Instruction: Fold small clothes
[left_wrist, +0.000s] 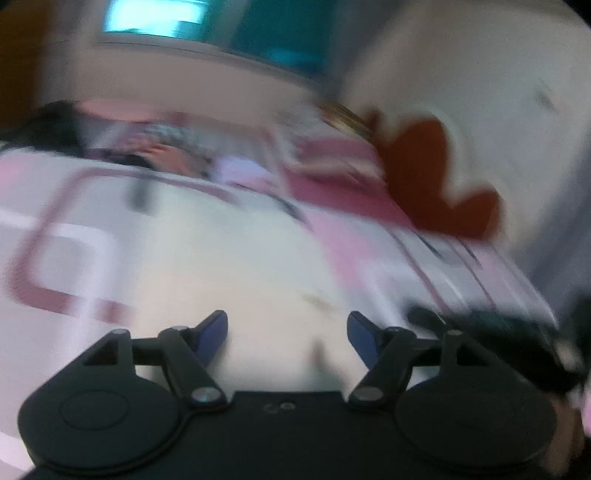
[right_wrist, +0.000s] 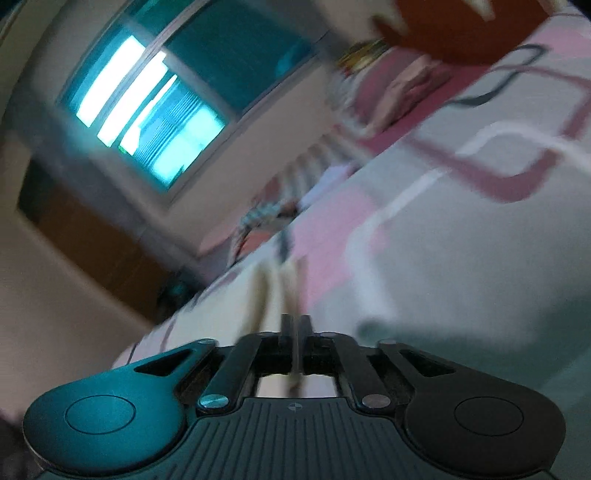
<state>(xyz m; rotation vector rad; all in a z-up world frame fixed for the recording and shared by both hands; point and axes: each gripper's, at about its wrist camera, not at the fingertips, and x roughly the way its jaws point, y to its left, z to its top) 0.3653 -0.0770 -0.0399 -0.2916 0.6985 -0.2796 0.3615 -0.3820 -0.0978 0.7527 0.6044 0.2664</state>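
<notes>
Two grippers are seen low over a bed, both views blurred. The left gripper (left_wrist: 288, 332) is seen with its blue-tipped jaws standing wide apart and nothing between them; just beyond them lies a cream cloth (left_wrist: 236, 266), taken to be the small garment, spread flat on the bedspread (left_wrist: 55, 236) near its front edge. The right gripper (right_wrist: 295, 328) is shown with its jaws nearly together, only a thin slit between them, and a pale strip of cloth (right_wrist: 275, 291) runs away from the tips; whether an edge is pinched there cannot be told from the blur. In the left view a dark shape at the right edge of the bed is probably the other gripper, though this cannot be confirmed. Farther off, toward the far edge of the bed, a heap of pink and patterned clothes (left_wrist: 325, 162) is seen, beside a red cushion (left_wrist: 436, 173) at the far right corner, and a window (right_wrist: 147, 107) is set in the wall behind. The step in hand is judged to be a release after a fold, or a fresh grasp. To do it well, the cloth should be laid flat before being let go, edges should be matched, and each new grip should be taken at a corner, with only one layer caught.
</notes>
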